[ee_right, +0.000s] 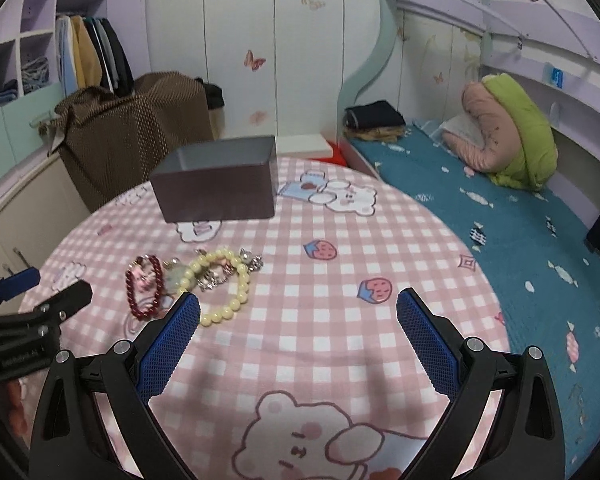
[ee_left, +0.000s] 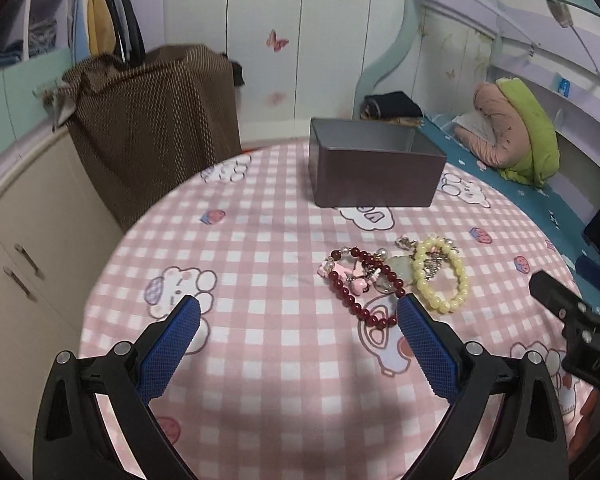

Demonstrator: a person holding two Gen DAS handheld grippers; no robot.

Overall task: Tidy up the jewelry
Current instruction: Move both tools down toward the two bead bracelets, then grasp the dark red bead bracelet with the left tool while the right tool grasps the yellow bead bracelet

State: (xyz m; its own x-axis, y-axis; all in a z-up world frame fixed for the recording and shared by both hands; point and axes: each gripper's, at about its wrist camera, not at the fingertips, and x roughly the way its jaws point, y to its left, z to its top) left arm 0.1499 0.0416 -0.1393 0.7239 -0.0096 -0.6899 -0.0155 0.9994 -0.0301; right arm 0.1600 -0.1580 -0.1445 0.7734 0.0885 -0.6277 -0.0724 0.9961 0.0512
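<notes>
On the right tongs (ee_left: 572,320), embossed letters show, roughly "DAS", not surely readable.

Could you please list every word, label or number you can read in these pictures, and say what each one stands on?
"DAS", partly cut off and faint: embossed on the black body of the right gripper, seen from the left wrist view.
Embossed lettering on the left gripper's body in the right wrist view: too blurred to read.
Blue tag on the bunk bed shelf: too small to read.
The box and tablecloth show no text.
</notes>
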